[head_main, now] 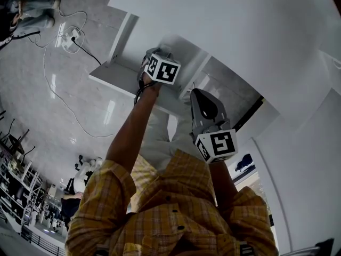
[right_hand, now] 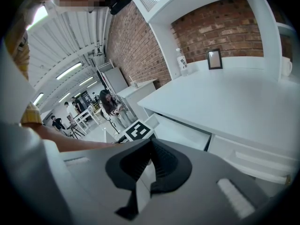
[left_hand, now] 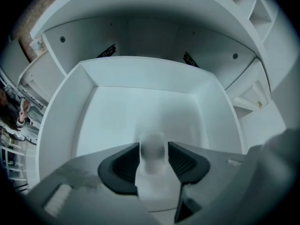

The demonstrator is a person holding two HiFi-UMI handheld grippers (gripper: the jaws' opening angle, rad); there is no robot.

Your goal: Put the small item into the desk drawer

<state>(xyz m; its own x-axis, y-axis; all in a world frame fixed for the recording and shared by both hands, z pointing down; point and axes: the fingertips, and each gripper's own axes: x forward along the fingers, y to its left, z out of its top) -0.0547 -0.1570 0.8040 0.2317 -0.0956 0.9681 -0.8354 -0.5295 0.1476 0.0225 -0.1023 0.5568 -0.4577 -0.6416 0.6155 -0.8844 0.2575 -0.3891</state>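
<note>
- Grey floor spreads out beyond the open desk drawer, with thin cables trailing across it to a power strip well away from the drawer.
- White desk top lies directly above the drawer. At its back, far from the drawer, a bottle and a small picture frame stand against a brick wall.
- Several people stand far behind the drawer, on the open side of the room.
- The drawer is pulled out. Its white floor and walls show no other contents in the left gripper view.
- The left gripper points steeply down into the drawer, above the middle of its floor. Its jaws stand wide apart.
- The small item, pale and blurred, sits upright between those jaws over the drawer floor. The dark pads flank it closely, and a thin gap shows at one side, so they do not seem to press on it.
- Whether the item rests on the drawer floor cannot be told.
- The right gripper is held outside the drawer, on the person's side of it. Its jaw tips are together with nothing between them.
</note>
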